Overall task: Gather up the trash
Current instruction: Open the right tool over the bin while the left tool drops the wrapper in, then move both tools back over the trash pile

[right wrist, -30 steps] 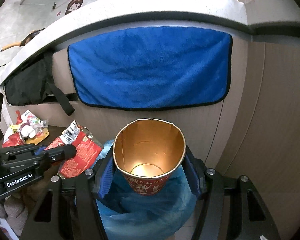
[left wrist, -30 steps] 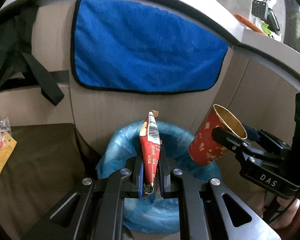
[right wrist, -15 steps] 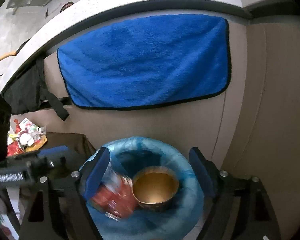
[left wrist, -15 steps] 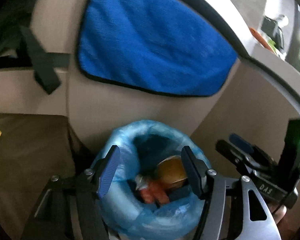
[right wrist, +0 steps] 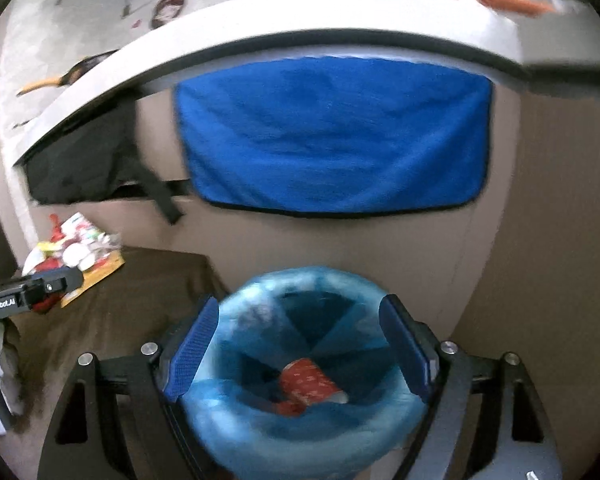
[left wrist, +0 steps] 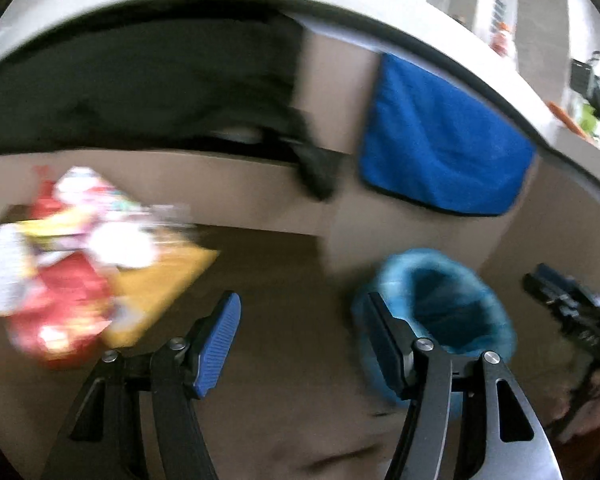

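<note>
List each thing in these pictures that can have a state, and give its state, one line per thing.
left gripper: open, nothing between its pads.
right gripper: open, empty, above the bin.
bin: lined with a blue bag, open at the top.
red cup: inside the bin, on its side.
snack wrappers: piled on the brown surface, not yet collected.
blue towel: hanging flat on the cabinet front.

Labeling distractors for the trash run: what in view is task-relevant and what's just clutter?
Task things:
- bin, blue liner
- red cup in the bin
- wrapper pile on the brown surface
- left gripper, open
- right gripper, open

Just lying about:
- blue towel on the cabinet
- black bag
</note>
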Motion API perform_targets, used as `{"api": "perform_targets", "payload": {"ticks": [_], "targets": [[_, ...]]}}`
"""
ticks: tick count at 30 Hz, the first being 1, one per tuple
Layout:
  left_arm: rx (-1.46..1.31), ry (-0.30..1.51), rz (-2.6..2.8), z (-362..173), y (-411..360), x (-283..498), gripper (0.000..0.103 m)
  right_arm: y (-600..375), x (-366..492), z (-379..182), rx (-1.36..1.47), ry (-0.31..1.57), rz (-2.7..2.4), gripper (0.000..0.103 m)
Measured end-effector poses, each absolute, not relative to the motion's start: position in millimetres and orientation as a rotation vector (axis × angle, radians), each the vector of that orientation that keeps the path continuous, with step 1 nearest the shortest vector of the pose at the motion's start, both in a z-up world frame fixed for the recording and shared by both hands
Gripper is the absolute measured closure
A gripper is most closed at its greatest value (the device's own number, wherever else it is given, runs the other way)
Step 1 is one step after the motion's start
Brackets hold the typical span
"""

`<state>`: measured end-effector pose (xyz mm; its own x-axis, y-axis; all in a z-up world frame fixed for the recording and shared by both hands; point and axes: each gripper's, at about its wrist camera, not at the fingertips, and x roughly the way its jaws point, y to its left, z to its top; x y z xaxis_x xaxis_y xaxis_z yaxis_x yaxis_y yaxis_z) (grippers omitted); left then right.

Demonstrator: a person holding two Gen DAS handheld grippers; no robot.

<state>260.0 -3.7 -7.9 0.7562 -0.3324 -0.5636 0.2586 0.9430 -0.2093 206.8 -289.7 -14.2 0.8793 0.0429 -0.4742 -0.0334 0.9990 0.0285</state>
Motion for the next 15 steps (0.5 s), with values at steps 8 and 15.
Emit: {"api": "perform_targets", "payload": {"ticks": [8, 15], "targets": [[-0.241, 0.623, -0.120, -7, 152, 238, 0.039, -208, 214, -6, -0.043, 0.502, 0.182, 0.023], [-0.251, 0.626, 0.027, -27, 268, 265, 0.039, -142, 231, -11, -0.088, 0.550, 0.284, 0.023]]}}
